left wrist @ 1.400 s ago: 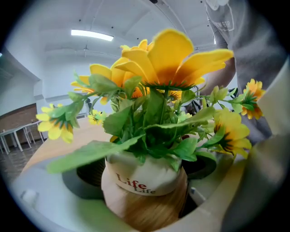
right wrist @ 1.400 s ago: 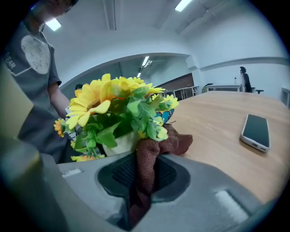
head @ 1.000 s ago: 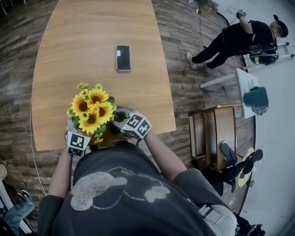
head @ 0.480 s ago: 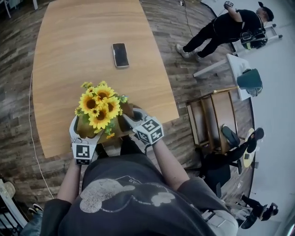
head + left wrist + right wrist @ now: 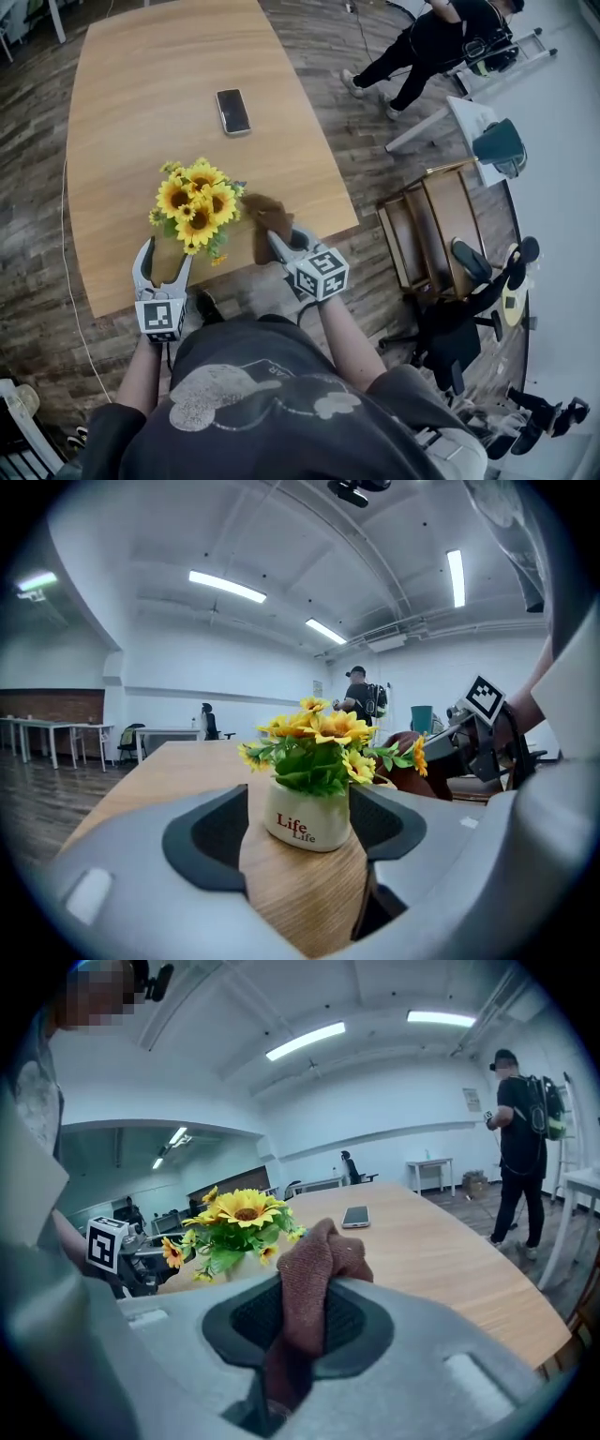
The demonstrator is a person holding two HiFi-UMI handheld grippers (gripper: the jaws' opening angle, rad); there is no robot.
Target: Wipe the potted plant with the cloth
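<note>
A white pot (image 5: 307, 822) of yellow sunflowers (image 5: 195, 206) stands near the front edge of the wooden table (image 5: 131, 103). My left gripper (image 5: 165, 257) sits just in front of the plant. Its jaws are closing with nothing between them, and the pot stands a little beyond the fingertips in the left gripper view. My right gripper (image 5: 281, 246) is shut on a brown cloth (image 5: 266, 223), which bunches up out of the jaws just right of the flowers. In the right gripper view the cloth (image 5: 309, 1288) is pinched between the pads, with the plant (image 5: 234, 1218) behind it to the left.
A black phone (image 5: 232, 112) lies further back on the table. To the right of the table stands a wooden chair (image 5: 433, 234), with a white stool beyond it. A person (image 5: 441, 42) stands on the floor at the far right.
Both grippers have pulled back from the plant toward the table's front edge. The left jaws, which were around the pot, have come off it. The cloth has moved away from the flowers' right side.
</note>
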